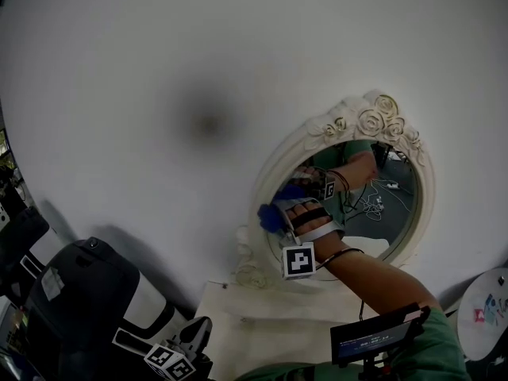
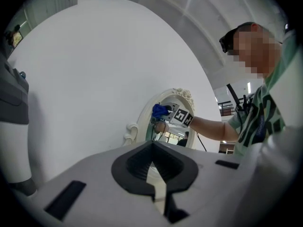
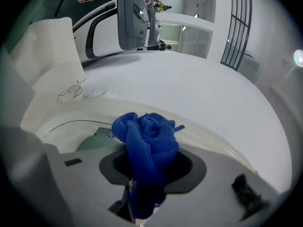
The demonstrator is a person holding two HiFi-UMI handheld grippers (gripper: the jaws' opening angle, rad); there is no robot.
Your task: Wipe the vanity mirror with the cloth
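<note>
Bunching into a blue rosette, the cloth (image 3: 149, 143) sticks out past my right tongs (image 3: 142, 193), which are clamped on its lower part so that the ribbed folds bulge above the dark pads. From the head view the cloth (image 1: 271, 216) sits at the left edge of the vanity mirror (image 1: 393, 209), where the glass meets the cream frame; I cannot tell whether it presses the glass or only the rim. My right forearm comes in from the lower right and slants up and left across the lower part of the mirror, the hand strapped to the right tongs (image 1: 282, 213) with the marker cube below the wrist. The mirror is an oval in a carved cream frame with roses at its crest and a scrolled foot, and it stands on a pale table (image 1: 238, 316) against a white wall. Its long axis runs upright in the left gripper view, crest at the top, glass facing me. My left tongs (image 2: 154, 174) hang low and well apart from the mirror, tips drawn together with only a thin pale sliver behind them and nothing between.
</note>
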